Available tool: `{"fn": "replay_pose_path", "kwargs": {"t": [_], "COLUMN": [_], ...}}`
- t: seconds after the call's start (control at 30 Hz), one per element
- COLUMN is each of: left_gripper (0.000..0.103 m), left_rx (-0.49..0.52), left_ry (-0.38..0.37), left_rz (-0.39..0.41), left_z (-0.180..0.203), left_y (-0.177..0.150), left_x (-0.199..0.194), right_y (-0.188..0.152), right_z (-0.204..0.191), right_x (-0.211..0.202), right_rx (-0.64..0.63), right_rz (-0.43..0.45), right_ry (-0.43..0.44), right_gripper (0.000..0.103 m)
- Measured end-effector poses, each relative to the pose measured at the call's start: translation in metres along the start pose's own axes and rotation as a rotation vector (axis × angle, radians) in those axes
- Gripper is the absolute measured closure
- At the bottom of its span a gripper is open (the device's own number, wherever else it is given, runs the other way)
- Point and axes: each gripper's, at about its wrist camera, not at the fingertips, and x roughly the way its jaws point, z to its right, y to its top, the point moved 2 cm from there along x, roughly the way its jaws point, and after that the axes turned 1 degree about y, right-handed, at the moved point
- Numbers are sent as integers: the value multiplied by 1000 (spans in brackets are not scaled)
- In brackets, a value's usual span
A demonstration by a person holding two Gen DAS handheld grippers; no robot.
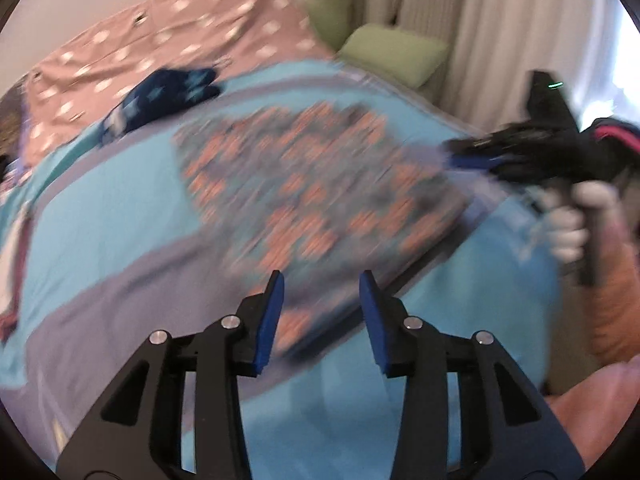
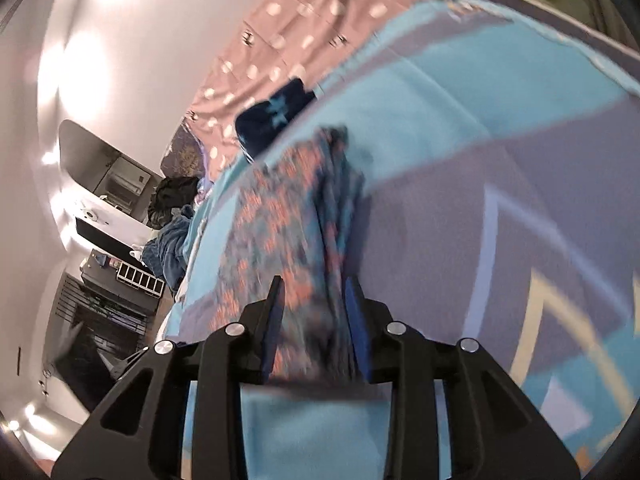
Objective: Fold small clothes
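A small garment [image 1: 312, 184] with an orange and blue-grey pattern lies spread on the blue and purple bedspread [image 1: 120, 208]. My left gripper [image 1: 322, 284] hovers open over the garment's near edge, with nothing between its blue pads. At the garment's right corner, my right gripper [image 1: 468, 156] is held by a white-gloved hand [image 1: 572, 220]. In the right wrist view the garment [image 2: 280, 216] runs bunched up into my right gripper [image 2: 315, 292] and fills the gap between the pads. Both views are blurred.
A dark blue garment [image 1: 160, 96] with light marks lies at the far edge of the bedspread, on a pink dotted sheet [image 1: 160, 40]. Green pillows [image 1: 396, 52] and curtains [image 1: 500, 20] stand behind. Beyond the bed's left side are a desk [image 2: 108, 216] and piled clothes [image 2: 172, 196].
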Motion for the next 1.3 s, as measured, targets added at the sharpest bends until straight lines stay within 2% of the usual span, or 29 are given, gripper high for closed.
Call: {"fn": "replay_pose_path", "kwargs": {"t": [0.1,0.17,0.23,0.3,0.37,0.43,0.53,0.63,0.67,0.7,0.73,0.77,0.83,0.87,0.9,0.97,1.0,1.1,1.17,1.3], "left_gripper": [63,63,63,63,63,63,63,62,63,63,63,63,63,63,62,62,62,62,61,61], "left_rx": [34,-2,-81,-130,-134,-143,-138,-118,-120,-125,-131,-135,-135,-136,-136,-131,-129,-127,-127,-130], "left_ry": [-35,-33,-30,-75,-93,-107,-99,-88,-92,-97,-104,-109,-113,-112,-112,-110,-109,-109,-108,-105], "left_rz": [8,-55,-141,-92,-84,-85,-87,-92,-93,-94,-95,-96,-97,-96,-96,-94,-93,-87,-86,-81], "left_z": [12,7,-6,-14,-15,-16,-12,-10,-11,-13,-15,-18,-18,-17,-17,-18,-17,-16,-16,-16], "left_y": [19,20,8,-1,-6,-9,-10,-8,-8,-9,-8,-7,-7,-7,-8,-7,-7,-8,-8,-8], "left_x": [23,53,80,81,76,75,76,79,78,74,75,77,77,76,75,76,76,75,75,74], "right_y": [20,31,43,54,70,85,113,131,135,141,147,155,165,170,173,171,168,146,129,84], "right_z": [2,4,9,13,20,23,31,29,27,23,19,14,9,7,7,8,9,13,13,15], "right_x": [22,35,53,66,78,88,114,140,147,154,156,151,136,128,123,118,116,107,97,67], "right_rx": [5,8,27,42,55,62,108,140,150,154,145,130,109,89,62,-11,-27,-69,-116,-143], "right_rz": [-33,-50,-72,-79,-72,-77,-108,-169,-192,-198,-174,-119,-27,16,33,33,12,-70,-91,-121], "right_ry": [37,57,74,79,67,84,105,183,209,227,232,256,304,278,203,53,25,13,-11,40], "right_gripper": [71,71,68,65,63,55,54,54,55,64,80,84,88,88,88,88,87,86,85,82]}}
